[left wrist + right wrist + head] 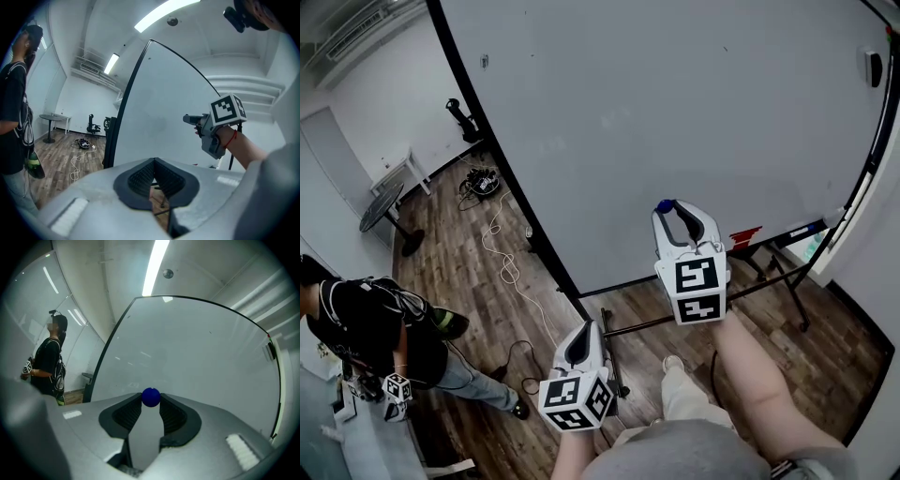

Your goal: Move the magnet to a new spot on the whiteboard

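Observation:
A small blue round magnet [151, 397] sits pinched between the tips of my right gripper [151, 400], which is shut on it. In the head view the magnet [666, 204] shows at that gripper's [672, 210] front end, held close to the lower part of the large whiteboard [675, 112]; whether it touches the board I cannot tell. The left gripper view catches the right gripper [188, 119] from the side, pointing at the whiteboard [159, 117]. My left gripper [582, 330] hangs lower and to the left, away from the board, with its jaws [153, 160] shut on nothing.
A person in black [366, 328] stands at the left on the wooden floor. A white cable [502, 253], a round table [380, 206] and a white table [403, 169] lie beyond. The board's stand legs [778, 272] spread under it. An eraser [873, 67] sticks to the board's upper right.

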Demonstrator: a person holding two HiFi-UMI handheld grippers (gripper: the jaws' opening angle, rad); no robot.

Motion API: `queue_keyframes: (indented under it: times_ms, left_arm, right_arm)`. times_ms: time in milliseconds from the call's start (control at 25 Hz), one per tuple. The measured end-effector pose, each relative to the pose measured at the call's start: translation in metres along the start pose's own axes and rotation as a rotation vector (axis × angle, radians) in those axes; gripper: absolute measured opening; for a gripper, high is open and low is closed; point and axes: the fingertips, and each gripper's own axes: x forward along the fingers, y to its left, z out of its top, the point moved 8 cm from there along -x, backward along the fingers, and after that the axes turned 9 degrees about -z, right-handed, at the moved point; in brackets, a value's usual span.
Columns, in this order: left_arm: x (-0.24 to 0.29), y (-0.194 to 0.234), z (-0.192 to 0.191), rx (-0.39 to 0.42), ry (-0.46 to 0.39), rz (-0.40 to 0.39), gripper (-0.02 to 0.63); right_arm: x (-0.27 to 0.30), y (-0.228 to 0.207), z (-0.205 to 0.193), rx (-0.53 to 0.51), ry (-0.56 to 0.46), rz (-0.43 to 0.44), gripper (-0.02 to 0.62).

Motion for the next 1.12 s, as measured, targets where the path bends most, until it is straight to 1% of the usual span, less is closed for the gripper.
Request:
queue_keyframes:
  times_ms: [360, 640, 840, 1120]
  left_arm:
    - [-0.009, -0.012, -0.009, -0.006, 0.017, -0.057, 0.003]
    - [-0.008, -0.017, -0.006, -0.006, 0.02, -0.089, 0.003]
    - [0.002, -0.025, -0.002, 0.002, 0.019, -0.098, 0.003]
    - [0.029, -0.047, 0.0, 0.012, 0.025, -0.111, 0.003]
  right_arm:
    - [-0.037, -0.004, -0.01, -0.004, 0.025, -0.038, 0.123]
    - [-0.055, -0.012, -0.015, -0.007, 0.036, -0.074, 0.123]
    - [-0.058, -0.027, -0.021, 0.005, 0.042, -0.098, 0.123]
    - [-0.058, -0.062, -0.034, 0.009, 0.05, -0.116, 0.123]
